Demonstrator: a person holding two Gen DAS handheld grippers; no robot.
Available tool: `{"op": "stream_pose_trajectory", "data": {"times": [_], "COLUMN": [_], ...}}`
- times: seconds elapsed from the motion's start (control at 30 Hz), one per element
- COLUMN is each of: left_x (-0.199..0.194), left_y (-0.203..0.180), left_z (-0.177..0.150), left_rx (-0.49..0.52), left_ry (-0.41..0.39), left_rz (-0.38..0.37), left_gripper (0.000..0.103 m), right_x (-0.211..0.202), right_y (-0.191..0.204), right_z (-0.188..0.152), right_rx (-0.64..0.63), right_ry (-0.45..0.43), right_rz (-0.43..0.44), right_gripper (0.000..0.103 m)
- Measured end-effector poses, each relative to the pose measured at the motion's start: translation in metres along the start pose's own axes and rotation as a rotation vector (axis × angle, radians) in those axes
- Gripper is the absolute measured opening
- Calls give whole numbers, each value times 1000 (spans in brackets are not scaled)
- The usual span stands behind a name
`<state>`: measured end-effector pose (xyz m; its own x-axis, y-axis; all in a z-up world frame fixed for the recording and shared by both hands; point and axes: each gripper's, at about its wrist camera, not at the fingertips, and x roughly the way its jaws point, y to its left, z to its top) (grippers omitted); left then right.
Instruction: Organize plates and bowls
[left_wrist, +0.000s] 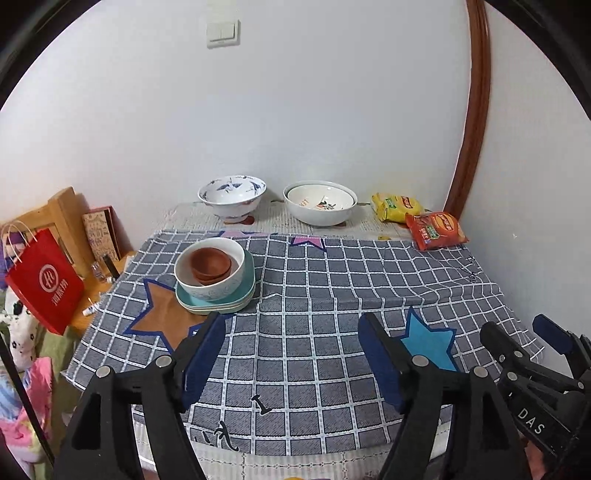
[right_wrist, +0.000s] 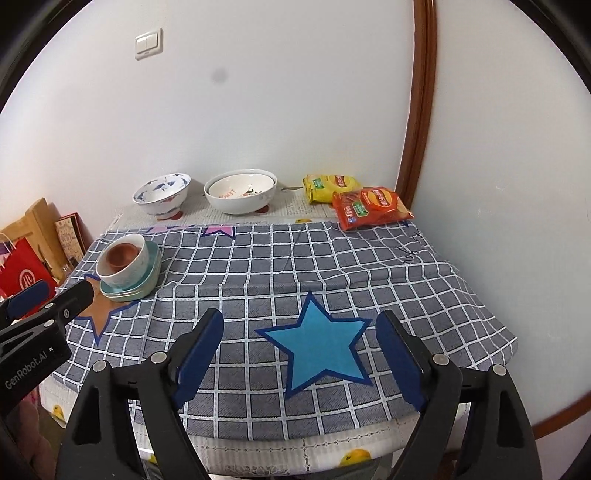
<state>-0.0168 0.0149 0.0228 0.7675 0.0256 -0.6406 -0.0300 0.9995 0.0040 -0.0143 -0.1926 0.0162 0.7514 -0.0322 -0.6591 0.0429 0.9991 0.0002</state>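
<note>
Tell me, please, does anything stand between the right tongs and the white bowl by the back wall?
Nothing visible does. The right tongs hang open over the checked cloth, and only bare cloth lies before the white bowl. The snack packets sit off to its right.

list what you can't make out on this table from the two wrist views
- Turquoise plates: their count in both views; the white bowl covers them, only stacked rims show.
- Brown bowls: their number nested in the white bowl; the top one hides any below.
- Large white bowl: what lies inside; too small in both views.
- Red paper bag: cut off by the right wrist view's edge and the left hand-held gripper.
</note>
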Motion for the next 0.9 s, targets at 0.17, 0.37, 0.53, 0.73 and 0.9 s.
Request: {"op": "stream_pose_trajectory", "data": {"times": [0.17, 0.37, 0.53, 0.73, 0.9], "left_x": [-9, -15, -16, -15, -14], "left_y": [-1, -3, -5, -7, -8], "left_z": [0, 0, 0, 0, -1], "left_rx": [-5, -4, 1, 6, 5], "left_ry": [-15, -25, -28, -25, -22], "left_rz": [11, 17, 24, 25, 26], "left_gripper": [73, 74, 74, 74, 74], "right_x": [-5, -11, -13, -17, -19], "right_y": [-2, -1, -2, -2, -3], "right_z": [-2, -3, -4, -4, -3], "right_rx": [3, 1, -1, 2, 6], "right_ry": [-9, -26, -31, -42, -49], "right_rz": [2, 3, 0, 1, 1], "right_gripper": [84, 84, 84, 84, 84]}}
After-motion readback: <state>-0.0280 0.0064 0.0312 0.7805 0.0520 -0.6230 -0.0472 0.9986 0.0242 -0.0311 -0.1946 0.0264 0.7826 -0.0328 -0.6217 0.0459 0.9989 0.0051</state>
